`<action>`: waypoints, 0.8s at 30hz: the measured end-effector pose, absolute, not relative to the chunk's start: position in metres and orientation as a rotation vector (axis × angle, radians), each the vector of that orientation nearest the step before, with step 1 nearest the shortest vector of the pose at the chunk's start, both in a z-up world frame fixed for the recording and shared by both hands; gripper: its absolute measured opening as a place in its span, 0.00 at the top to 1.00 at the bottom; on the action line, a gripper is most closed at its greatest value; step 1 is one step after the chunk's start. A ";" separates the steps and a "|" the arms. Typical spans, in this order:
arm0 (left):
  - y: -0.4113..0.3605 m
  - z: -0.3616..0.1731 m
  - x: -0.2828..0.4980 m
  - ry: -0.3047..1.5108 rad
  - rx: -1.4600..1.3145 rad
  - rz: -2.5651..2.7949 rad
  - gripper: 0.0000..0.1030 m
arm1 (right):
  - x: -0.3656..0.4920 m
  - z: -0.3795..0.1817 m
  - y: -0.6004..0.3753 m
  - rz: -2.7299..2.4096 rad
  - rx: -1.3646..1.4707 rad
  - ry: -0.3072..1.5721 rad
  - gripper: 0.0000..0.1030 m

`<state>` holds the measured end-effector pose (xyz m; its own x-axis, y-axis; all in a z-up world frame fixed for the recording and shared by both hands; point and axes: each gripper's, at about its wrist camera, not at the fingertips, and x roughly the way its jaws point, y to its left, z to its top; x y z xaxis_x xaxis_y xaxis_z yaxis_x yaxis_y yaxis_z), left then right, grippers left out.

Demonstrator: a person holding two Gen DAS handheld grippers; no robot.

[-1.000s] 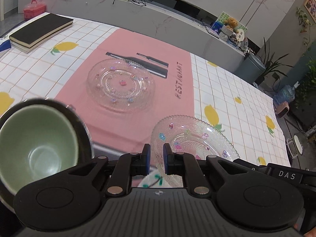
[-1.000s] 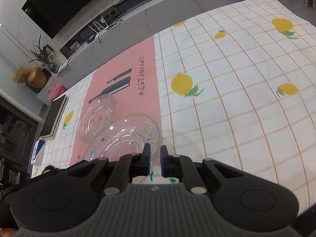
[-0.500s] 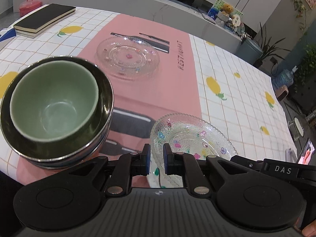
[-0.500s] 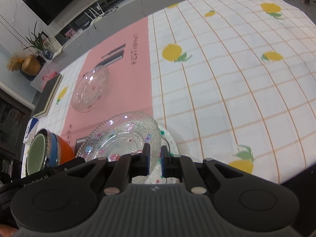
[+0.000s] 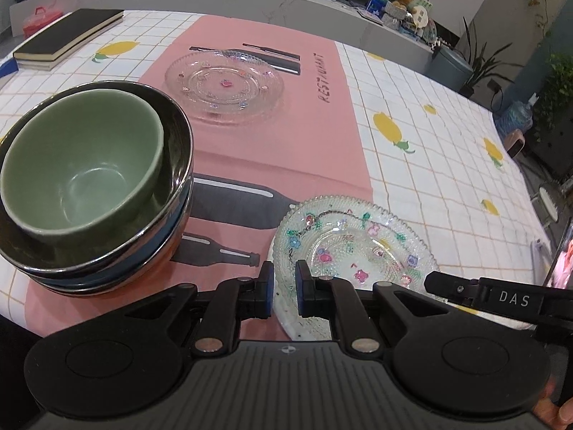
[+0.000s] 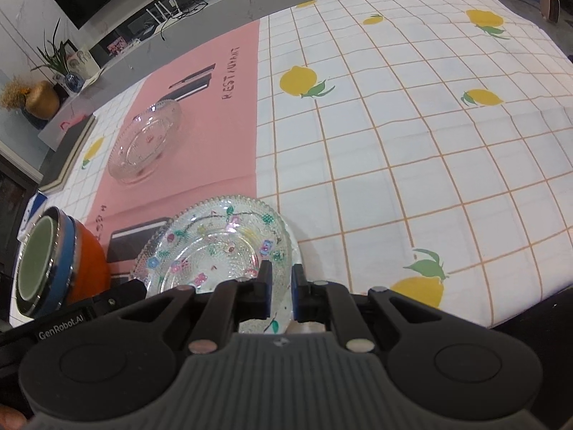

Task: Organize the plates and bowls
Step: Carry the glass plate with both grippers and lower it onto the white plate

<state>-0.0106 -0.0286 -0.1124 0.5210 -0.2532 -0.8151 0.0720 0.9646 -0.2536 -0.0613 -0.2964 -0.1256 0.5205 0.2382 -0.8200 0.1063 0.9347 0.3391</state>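
Observation:
A clear glass plate with flower decals (image 5: 358, 247) (image 6: 215, 247) sits low over the table's near edge, between both grippers. My left gripper (image 5: 284, 286) is shut on its left rim. My right gripper (image 6: 281, 290) is shut on its right rim. A white rim with a green leaf print (image 6: 272, 326) shows under the glass; I cannot tell whether it is a second plate. To the left stands a bowl stack (image 5: 82, 165) (image 6: 39, 261): a green bowl inside a steel one, over blue and orange bowls. Another glass plate (image 5: 224, 86) (image 6: 147, 143) rests further back on the pink mat.
A black book (image 5: 68, 36) lies at the table's far left, a red box (image 5: 35, 25) behind it. The checked lemon cloth (image 6: 412, 143) stretches to the right. The table's front edge (image 6: 519, 308) is close below me. A grey counter runs along the far side.
Both grippers moved back toward the near edge and lower with the decorated plate still between them. The bowl stack came fully into view at the left.

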 end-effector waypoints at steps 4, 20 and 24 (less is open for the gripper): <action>-0.033 -0.114 -0.013 0.999 -0.147 -0.185 0.88 | -0.062 -0.127 -0.290 0.081 0.321 1.027 0.92; -0.039 -0.120 -0.013 1.008 -0.104 -0.182 0.89 | -0.064 -0.130 -0.286 0.064 0.262 1.023 0.92; -0.041 -0.120 -0.013 1.011 -0.095 -0.178 0.89 | -0.066 -0.130 -0.285 0.069 0.265 1.020 0.90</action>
<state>-0.0128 -0.0405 -0.1196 0.5183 -0.1924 -0.8333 0.1045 0.9813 -0.1615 -0.0656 -0.2855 -0.1302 0.5240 0.1793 -0.8327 0.0664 0.9660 0.2498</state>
